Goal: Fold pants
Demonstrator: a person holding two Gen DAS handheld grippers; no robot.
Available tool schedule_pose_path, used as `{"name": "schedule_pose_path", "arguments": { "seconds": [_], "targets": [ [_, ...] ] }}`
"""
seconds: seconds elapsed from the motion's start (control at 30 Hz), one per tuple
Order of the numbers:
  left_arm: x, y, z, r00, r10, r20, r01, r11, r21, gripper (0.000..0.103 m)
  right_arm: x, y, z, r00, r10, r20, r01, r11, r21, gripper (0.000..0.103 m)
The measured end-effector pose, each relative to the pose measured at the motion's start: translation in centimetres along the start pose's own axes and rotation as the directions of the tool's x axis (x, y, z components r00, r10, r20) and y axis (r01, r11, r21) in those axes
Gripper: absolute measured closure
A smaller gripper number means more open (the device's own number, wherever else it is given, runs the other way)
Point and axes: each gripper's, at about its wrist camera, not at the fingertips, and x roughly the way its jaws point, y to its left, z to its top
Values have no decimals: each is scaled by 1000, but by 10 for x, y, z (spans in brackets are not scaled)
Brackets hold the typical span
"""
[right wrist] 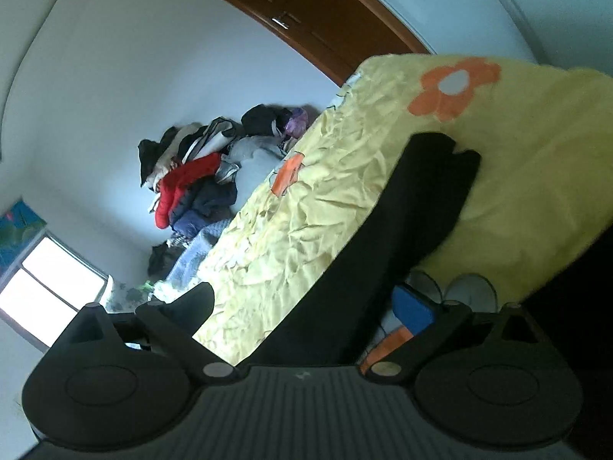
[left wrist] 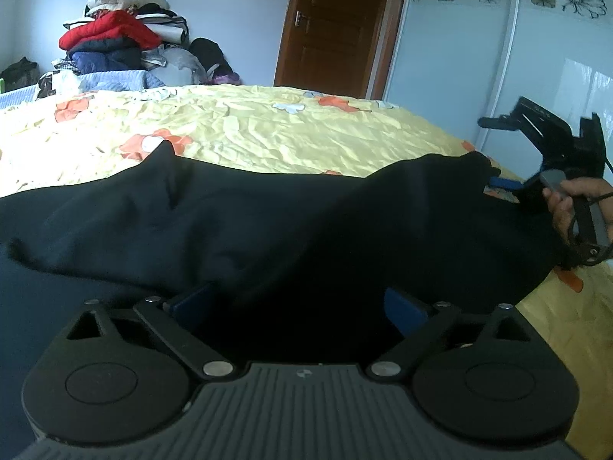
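Observation:
Black pants (left wrist: 268,222) lie across the near part of a bed with a yellow flowered sheet (left wrist: 249,130). My left gripper (left wrist: 299,299) has its blue fingers (left wrist: 406,306) spread wide, and the cloth bunches between and over them, hiding the tips. The right gripper (left wrist: 494,182) shows at the right of the left wrist view, its blue fingers at a raised corner of the pants. In the right wrist view the pants (right wrist: 402,230) run up between the fingers of my right gripper (right wrist: 306,306); the jaws stand wide, and whether they pinch the cloth is hidden.
A pile of clothes (left wrist: 115,38) with a red jacket sits beyond the far left of the bed. A brown door (left wrist: 329,27) is behind the bed, a white flowered wardrobe (left wrist: 498,38) at the right. A window (right wrist: 42,291) shows in the right wrist view.

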Motion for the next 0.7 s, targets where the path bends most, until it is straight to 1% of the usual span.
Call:
{"name": "schedule_pose_path", "arguments": {
  "seconds": [0.03,0.07,0.1,0.13,0.17,0.2,0.27,0.3,0.37,0.47,0.6,0.67,0.7],
  "targets": [
    [0,-1,0,1000,0,-1,0,1000,3,3,0,0,0,1000,-9,1,9,1000,-13,8],
    [0,-1,-1,1000,0,-2,0,1000,5,3,-9,-1,2,1000,-29,5,29,999,-19,18],
    [0,-1,-1,1000,-1,-2,1,1000,4,3,-7,-1,2,999,-45,6,45,999,-22,34],
    [0,-1,-1,1000,-3,-1,3,1000,1,3,-5,-2,3,999,-54,6,54,998,-23,42],
    [0,0,-1,1000,-5,-1,5,1000,-1,3,-5,-2,3,998,-61,7,61,998,-22,56],
    [0,0,-1,1000,-7,-1,7,1000,-3,3,-4,-4,4,998,-66,9,66,998,-20,66],
    [0,0,-1,1000,-7,-1,7,1000,-3,3,-3,-8,3,998,-65,9,66,998,-17,73],
    [0,0,-1,1000,-7,-1,7,1000,-2,3,-2,-9,3,998,-69,10,69,998,-17,80],
    [0,0,-1,1000,-8,-1,8,1000,-3,3,-2,-12,3,997,-74,18,74,997,-20,90],
    [0,0,-1,1000,-8,-1,8,1000,-3,2,-6,-14,3,998,-57,38,57,998,-15,90],
    [1,-2,-1,1000,-8,-3,8,1000,1,2,1,-21,7,998,-59,18,59,998,31,90],
    [1,-2,-1,1000,-8,-4,8,1000,1,1,6,-25,9,997,-69,20,68,996,63,85],
    [1,-2,-1,1000,-8,-4,8,1000,1,1,8,-27,10,997,-75,23,73,994,76,80]
  ]
}}
